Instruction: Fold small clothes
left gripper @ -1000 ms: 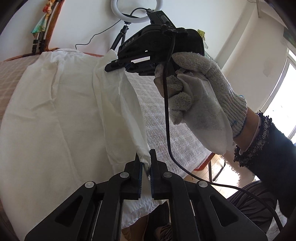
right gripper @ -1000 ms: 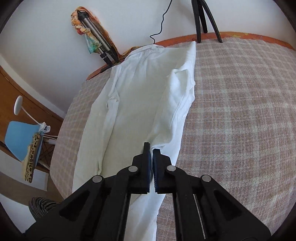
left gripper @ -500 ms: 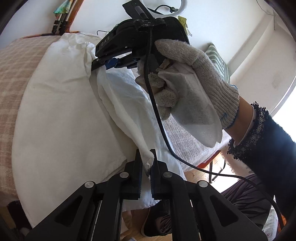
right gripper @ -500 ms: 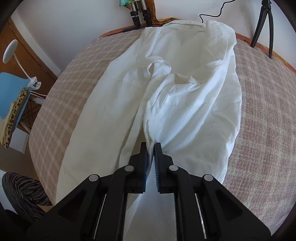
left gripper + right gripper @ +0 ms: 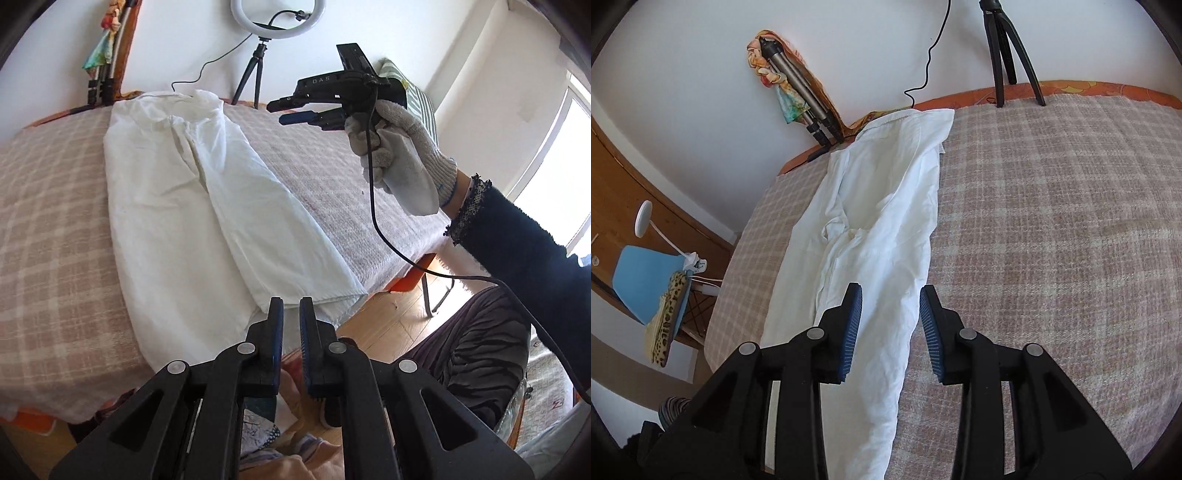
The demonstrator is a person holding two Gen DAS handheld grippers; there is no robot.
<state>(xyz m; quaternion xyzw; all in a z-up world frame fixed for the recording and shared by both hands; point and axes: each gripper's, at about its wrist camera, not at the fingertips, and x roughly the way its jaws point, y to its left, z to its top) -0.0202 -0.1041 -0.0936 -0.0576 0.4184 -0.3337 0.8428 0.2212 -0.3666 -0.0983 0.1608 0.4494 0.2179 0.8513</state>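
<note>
White cotton garment (image 5: 192,206), seemingly a shirt, lies flat on a bed covered by a pink and cream checked blanket (image 5: 48,229). One side is folded over the middle, making a long narrow strip. Its long axis runs from the collar end near the wall to the hem at the bed's near edge, where a corner hangs slightly over.

Left gripper (image 5: 291,317) hovers just at that hem, the cloth lying straight ahead of its fingers. Those fingers stand slightly parted, with only a narrow gap between them, and hold nothing.

Right gripper (image 5: 891,314), held in a grey knitted glove, is raised above the bed to the right of the garment. Its blue-padded fingers are spread wide and empty. From its own camera the strip stretches away directly ahead and below.

By my judgement the left gripper is nearer the cloth, and the next fold would likely run across the long axis.

Letters "DAS" are readable on the right gripper's body. A ring light on a tripod (image 5: 255,79) stands by the wall.
</note>
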